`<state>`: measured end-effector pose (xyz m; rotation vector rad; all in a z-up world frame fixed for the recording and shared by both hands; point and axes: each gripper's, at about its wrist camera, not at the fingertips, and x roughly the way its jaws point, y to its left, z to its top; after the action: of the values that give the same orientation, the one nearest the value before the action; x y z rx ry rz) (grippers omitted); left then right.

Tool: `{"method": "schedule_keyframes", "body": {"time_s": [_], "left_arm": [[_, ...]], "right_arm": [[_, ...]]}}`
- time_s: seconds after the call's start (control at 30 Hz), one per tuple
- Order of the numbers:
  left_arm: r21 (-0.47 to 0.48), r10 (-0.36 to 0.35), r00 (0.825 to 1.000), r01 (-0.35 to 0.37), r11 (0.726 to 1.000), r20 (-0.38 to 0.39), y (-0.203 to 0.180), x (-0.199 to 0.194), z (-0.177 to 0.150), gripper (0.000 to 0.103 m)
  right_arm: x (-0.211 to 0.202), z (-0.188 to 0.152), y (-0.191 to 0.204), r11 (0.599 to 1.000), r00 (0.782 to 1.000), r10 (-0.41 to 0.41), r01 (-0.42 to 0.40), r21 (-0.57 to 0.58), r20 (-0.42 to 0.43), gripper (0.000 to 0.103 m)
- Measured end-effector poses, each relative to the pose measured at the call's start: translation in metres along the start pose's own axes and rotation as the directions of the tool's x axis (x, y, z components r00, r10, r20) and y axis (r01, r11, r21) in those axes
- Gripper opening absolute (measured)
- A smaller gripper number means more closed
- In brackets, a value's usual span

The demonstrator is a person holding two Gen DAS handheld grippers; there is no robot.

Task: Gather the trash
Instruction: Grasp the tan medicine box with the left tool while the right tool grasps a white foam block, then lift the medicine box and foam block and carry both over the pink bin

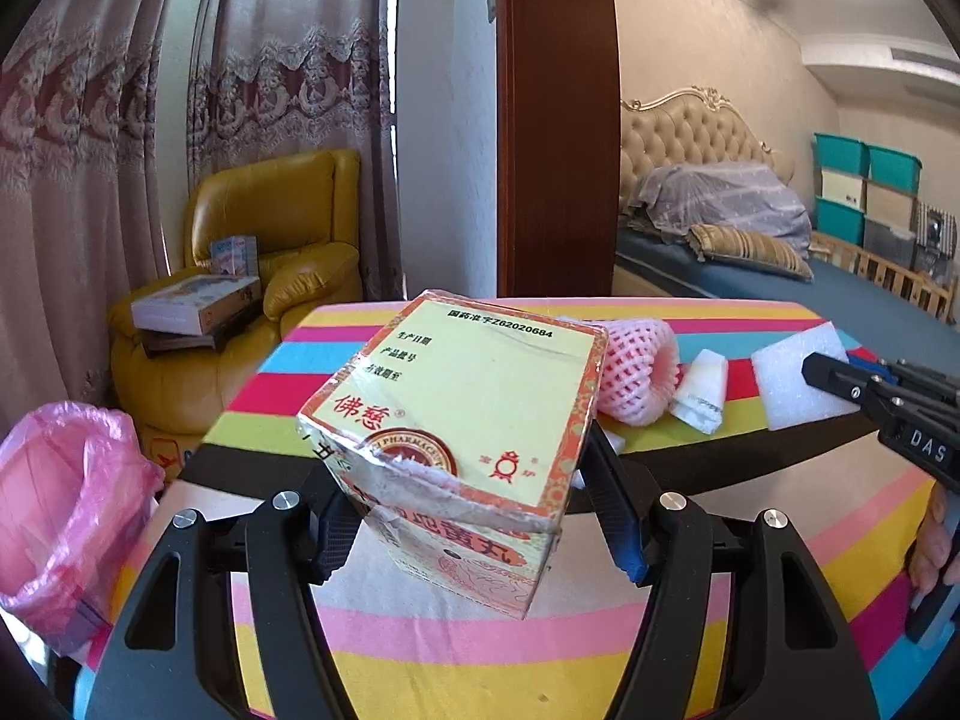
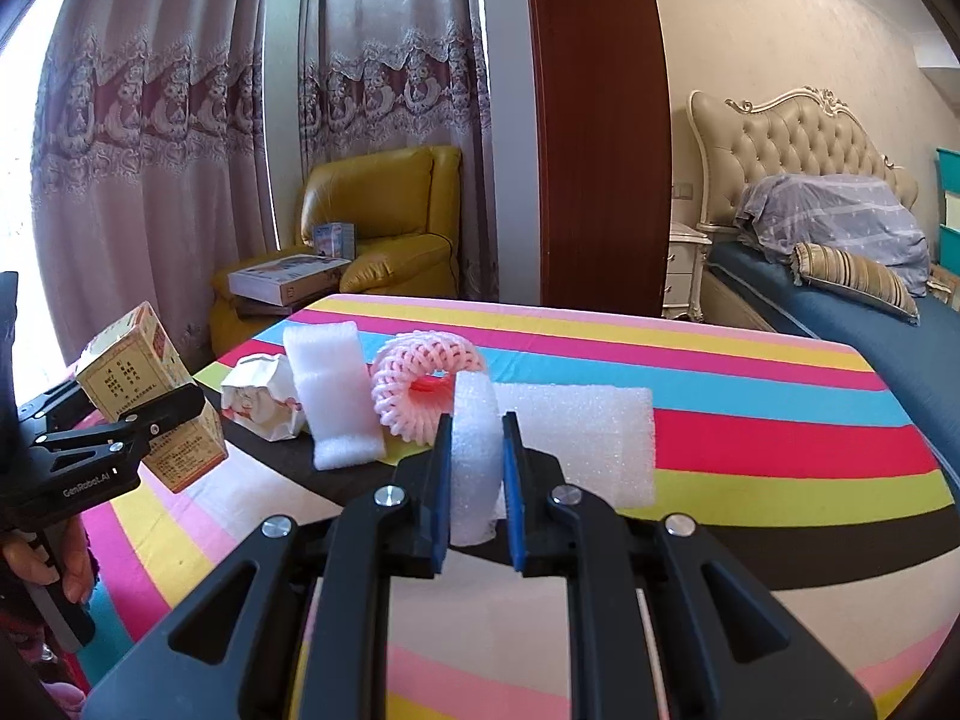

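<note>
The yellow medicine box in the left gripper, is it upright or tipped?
Tipped. The medicine box hangs at a slant between the left gripper's fingers, lifted off the striped table, one corner lowest.

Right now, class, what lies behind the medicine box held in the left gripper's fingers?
Behind the medicine box, the pink foam fruit net shows on the striped table. The box covers the net's left end and the tabletop beyond.
</note>
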<state>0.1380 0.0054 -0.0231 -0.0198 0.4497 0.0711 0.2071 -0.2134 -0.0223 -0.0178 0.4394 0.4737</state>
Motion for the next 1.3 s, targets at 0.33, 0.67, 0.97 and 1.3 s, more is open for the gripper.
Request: {"method": "schedule_keyframes", "body": {"time_s": [0.33,0.67,0.97,1.3], "left_arm": [[0.045,-0.042,0.999,0.041,0.998,0.032,-0.012,-0.025,-0.004,0.062],[0.049,-0.026,0.999,0.025,0.999,0.034,0.003,-0.044,-0.011,0.062],[0.061,-0.020,0.999,0.018,0.998,0.029,0.013,-0.062,-0.026,0.062],[0.035,0.002,1.000,-0.003,0.999,0.023,0.036,-0.082,-0.038,0.062]], "right_arm": [[-0.020,-0.005,0.019,0.997,0.997,0.071,-0.071,-0.011,0.005,0.015],[-0.032,-0.008,0.038,0.993,0.994,0.111,-0.111,-0.043,0.002,0.015],[-0.038,-0.009,0.064,0.980,0.984,0.180,-0.181,-0.082,-0.013,0.015],[-0.045,-0.012,0.093,0.960,0.972,0.234,-0.237,-0.148,-0.039,0.015]]}}
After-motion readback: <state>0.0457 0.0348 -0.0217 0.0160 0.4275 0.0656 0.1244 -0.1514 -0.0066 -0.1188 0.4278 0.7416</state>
